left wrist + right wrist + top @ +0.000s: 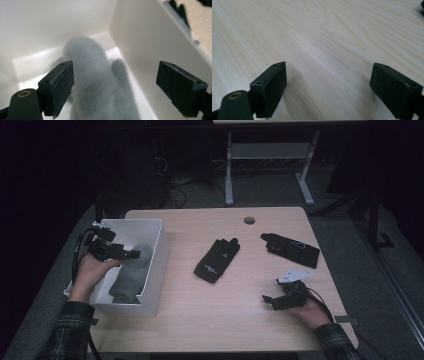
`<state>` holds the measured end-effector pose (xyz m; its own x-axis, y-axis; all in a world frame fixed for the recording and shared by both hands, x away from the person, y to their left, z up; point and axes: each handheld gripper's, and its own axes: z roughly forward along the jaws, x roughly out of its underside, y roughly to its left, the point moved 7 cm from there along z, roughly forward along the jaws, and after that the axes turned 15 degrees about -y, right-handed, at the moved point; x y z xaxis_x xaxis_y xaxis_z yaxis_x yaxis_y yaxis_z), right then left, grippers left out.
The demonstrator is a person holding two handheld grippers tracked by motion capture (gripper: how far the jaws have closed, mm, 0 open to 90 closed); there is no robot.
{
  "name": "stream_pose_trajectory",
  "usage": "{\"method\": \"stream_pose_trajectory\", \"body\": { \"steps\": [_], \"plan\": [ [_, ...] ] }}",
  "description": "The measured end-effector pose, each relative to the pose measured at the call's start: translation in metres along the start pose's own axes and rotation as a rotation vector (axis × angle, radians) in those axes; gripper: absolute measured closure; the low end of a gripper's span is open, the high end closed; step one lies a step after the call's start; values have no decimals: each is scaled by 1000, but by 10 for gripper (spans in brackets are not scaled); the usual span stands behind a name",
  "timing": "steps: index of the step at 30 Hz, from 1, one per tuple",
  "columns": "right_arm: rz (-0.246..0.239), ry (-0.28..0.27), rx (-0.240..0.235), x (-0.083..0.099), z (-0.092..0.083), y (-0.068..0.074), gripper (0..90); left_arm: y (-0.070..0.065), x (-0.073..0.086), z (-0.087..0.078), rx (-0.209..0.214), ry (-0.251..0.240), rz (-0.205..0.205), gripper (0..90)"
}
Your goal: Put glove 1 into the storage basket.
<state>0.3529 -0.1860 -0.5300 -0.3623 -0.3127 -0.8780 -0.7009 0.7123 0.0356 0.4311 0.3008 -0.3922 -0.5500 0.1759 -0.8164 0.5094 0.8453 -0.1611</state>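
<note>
A white box (pixel 159 255) stands at the table's left edge with a grey fleece glove (pixel 129 276) lying inside it. My left gripper (pixel 135 254) hovers above the box, open, its pads apart over the grey glove (pixel 97 75) without touching it. A black glove (pixel 217 260) lies flat in the middle of the table, and a second black glove (pixel 291 250) lies to its right. My right gripper (pixel 267 301) rests low near the table's front right, open, with nothing but bare wood between its pads (pixel 272 87).
The light wooden table (pixel 225 325) has a round cable hole (pixel 249 220) near its far edge. The box's inner wall (pixel 145 37) rises close on the right of the left gripper. A desk frame (pixel 270 155) and cables stand on the floor behind the table.
</note>
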Motion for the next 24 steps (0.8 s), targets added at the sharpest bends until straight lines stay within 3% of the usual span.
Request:
{"method": "stream_pose_trajectory", "body": {
  "steps": [10, 18, 24],
  "plan": [
    [0, -1, 0, 0, 0, 0, 138, -55, -30, 4, 100, -61, 95, 141],
    [0, -1, 0, 0, 0, 0, 138, -94, -40, 14, 154, -79, 146, 142],
    [0, -2, 0, 0, 0, 0, 137, -116, -40, 24, 191, -81, 179, 142]
  ]
}}
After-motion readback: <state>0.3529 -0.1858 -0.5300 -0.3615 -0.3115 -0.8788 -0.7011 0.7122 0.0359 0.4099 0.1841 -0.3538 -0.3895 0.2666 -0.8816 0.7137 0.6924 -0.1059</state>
